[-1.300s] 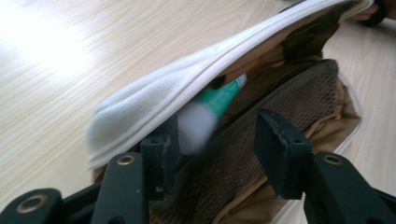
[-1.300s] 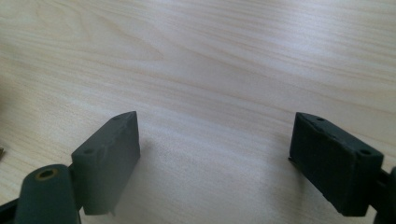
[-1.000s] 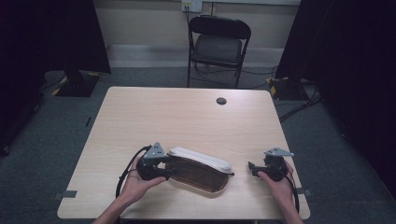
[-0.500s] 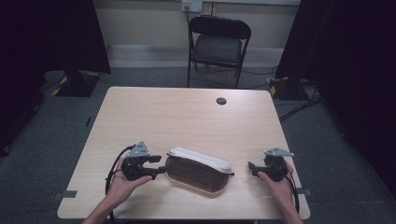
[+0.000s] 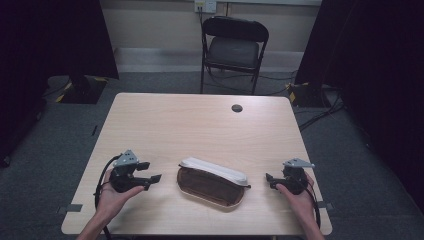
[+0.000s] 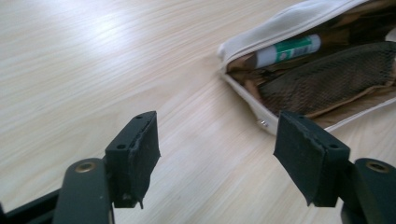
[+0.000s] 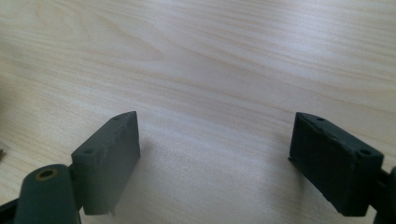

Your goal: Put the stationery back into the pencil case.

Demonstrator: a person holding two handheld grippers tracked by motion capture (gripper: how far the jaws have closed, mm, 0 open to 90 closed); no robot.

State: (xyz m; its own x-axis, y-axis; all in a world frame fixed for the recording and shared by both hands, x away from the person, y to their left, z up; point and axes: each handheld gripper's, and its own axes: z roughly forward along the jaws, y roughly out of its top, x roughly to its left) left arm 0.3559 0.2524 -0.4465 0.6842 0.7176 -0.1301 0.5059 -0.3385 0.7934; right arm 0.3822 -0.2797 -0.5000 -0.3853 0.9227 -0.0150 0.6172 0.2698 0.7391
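An unzipped pouch [image 5: 212, 181] lies at lower centre of the table [image 5: 200, 125], a green-labelled tube [image 6: 287, 50] inside. Left gripper [image 5: 152, 180] and right gripper [image 5: 268, 180] flank it, jaws spread, empty.

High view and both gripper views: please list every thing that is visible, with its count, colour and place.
table: 1, light wood, centre of the high view
pouch: 1, white outside and brown inside, lying open near the table's front edge, between the two grippers
tube: 1, white with a green label, inside the pouch
round grommet: 1, dark, in the table top near the far edge
folding chair: 1, black, beyond the table
wall outlet: 1, white, on the wall behind the chair
left gripper: 1, black, left of the pouch, jaws open
right gripper: 1, black, right of the pouch, jaws open
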